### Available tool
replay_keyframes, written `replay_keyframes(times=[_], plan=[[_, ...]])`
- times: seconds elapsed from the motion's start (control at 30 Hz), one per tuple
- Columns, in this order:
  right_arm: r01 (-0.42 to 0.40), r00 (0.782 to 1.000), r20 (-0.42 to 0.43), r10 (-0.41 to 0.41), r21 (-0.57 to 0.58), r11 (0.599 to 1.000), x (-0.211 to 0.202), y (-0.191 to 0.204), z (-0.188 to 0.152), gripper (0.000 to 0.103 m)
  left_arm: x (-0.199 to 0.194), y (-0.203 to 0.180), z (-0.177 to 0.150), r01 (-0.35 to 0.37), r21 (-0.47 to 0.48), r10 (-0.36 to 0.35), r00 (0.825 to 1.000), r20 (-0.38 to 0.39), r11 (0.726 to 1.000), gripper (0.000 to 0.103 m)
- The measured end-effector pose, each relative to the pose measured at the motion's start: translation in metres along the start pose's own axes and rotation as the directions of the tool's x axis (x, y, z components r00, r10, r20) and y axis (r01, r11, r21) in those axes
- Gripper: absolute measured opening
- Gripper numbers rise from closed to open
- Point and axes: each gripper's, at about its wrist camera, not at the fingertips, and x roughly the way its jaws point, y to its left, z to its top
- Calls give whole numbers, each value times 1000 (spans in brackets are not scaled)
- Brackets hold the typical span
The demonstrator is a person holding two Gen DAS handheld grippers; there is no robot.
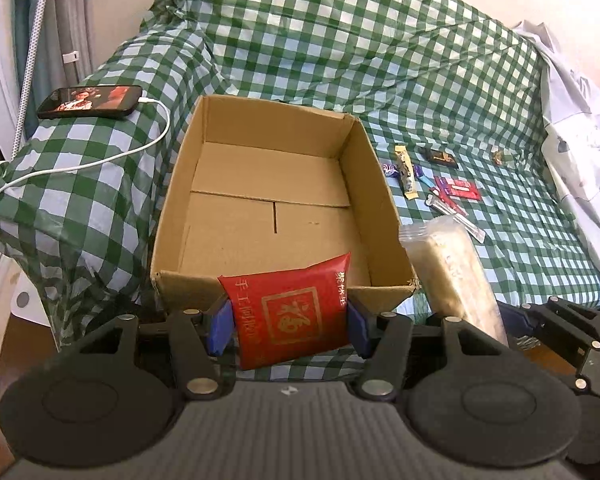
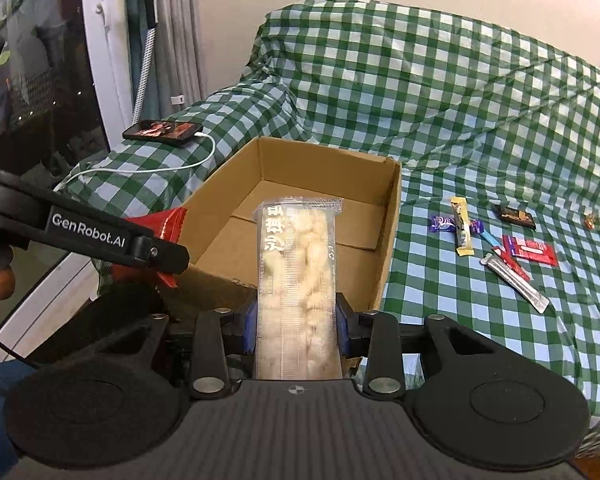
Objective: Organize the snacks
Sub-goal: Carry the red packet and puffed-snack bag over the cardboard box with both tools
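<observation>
My left gripper [image 1: 288,326] is shut on a red snack packet [image 1: 290,314] with gold characters, held just in front of the near wall of an open cardboard box [image 1: 260,184]. The box holds nothing. My right gripper [image 2: 298,330] is shut on a long clear pack of pale puffed snacks [image 2: 298,280], held upright at the box's [image 2: 388,232] near right corner. That pack also shows in the left wrist view [image 1: 456,272]. The left gripper and red packet [image 2: 168,224] show at the left of the right wrist view.
Several small wrapped candies and stick packets [image 1: 440,188] [image 2: 504,248] lie on the green checked cloth [image 1: 380,60] right of the box. A phone [image 1: 90,102] with a white charging cable [image 1: 100,160] lies left of it. White fabric [image 1: 580,140] is at the far right.
</observation>
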Motion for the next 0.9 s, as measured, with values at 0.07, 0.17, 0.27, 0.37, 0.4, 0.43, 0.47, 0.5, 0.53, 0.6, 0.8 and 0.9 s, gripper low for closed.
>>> replay_keyframes(times=[0.07,0.17,0.27,0.37,0.4,0.43,0.47,0.5,0.53,0.6,0.8,0.9], plan=[[1,1000,-2,-1,-12,1000,-1,3,0,38,0,1,-1,2,0,-2,1000,-3,1000,62],[4,1000,-3,-4,-24,1000,-2,5,1,38,-1,1,-1,6,1,-6,1000,-3,1000,62],[6,1000,-5,-6,-21,1000,-2,5,1,38,-1,0,-1,6,2,-6,1000,-3,1000,62],[6,1000,-7,-6,-22,1000,-1,5,1,38,0,-2,-1,3,2,-3,1000,-7,1000,63],[5,1000,-8,-5,-22,1000,-1,6,2,38,0,-2,0,2,2,-2,1000,-10,1000,62],[6,1000,-8,-6,-21,1000,0,7,2,38,1,-2,0,1,3,-1,1000,-12,1000,62],[5,1000,-10,-5,-21,1000,0,7,2,38,2,-2,0,1,3,-1,1000,-15,1000,62],[2,1000,-12,-2,-21,1000,0,6,1,38,2,-2,0,1,4,-1,1000,-17,1000,62],[0,1000,-14,-1,-20,1000,1,5,0,38,3,-3,1,1,5,-1,1000,-19,1000,63],[-3,1000,-17,3,-17,1000,3,4,-2,38,5,-2,1,0,7,0,1000,-22,1000,63],[-10,999,-34,9,-10,1000,8,1,-3,38,11,-3,2,-3,4,4,999,-40,1000,63],[-11,999,-45,11,-6,1000,12,0,-1,38,15,-2,3,-4,2,4,999,-50,1000,63]])
